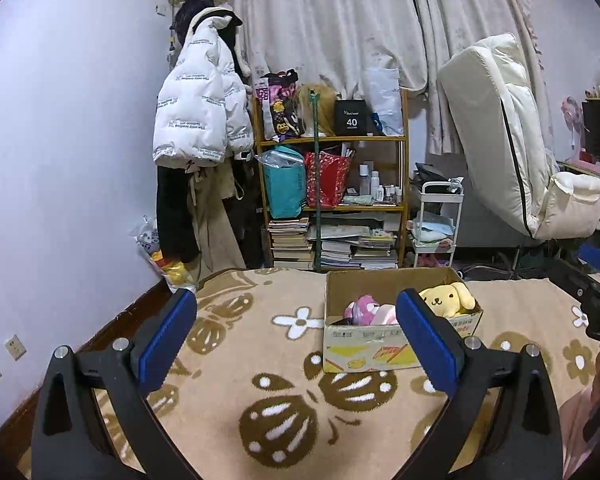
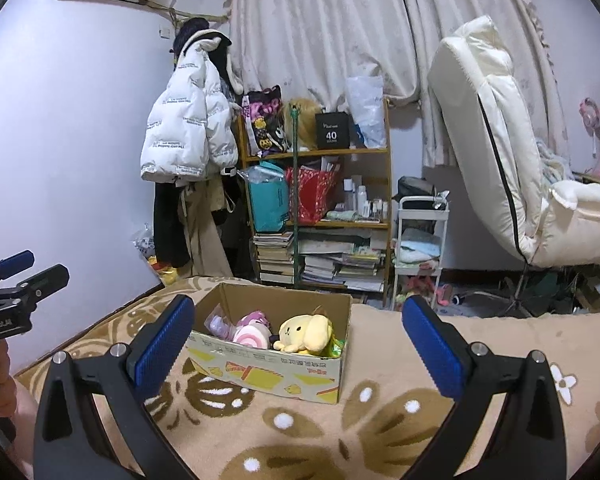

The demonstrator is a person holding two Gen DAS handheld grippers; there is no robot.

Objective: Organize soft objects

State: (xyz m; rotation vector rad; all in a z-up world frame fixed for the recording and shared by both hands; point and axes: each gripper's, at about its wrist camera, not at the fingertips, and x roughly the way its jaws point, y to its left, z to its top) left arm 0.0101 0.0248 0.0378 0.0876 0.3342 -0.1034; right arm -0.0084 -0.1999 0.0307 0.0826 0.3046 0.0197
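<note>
Cardboard box (image 2: pixel 268 372) on patterned blanket (image 2: pixel 380 420)

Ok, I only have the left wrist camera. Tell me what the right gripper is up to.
Observer: The right gripper is open with nothing between its fingers, pointing toward the cardboard box.
Operator: Part of the box is blocked in my view. List what lies beside the yellow dog.
Observer: A pink roll-shaped toy, with a swirl on its end, lies just left of it.
Operator: Check the dog's other side.
Observer: There is a green thing tucked in the box corner there; too little shows to say what it is.
</note>
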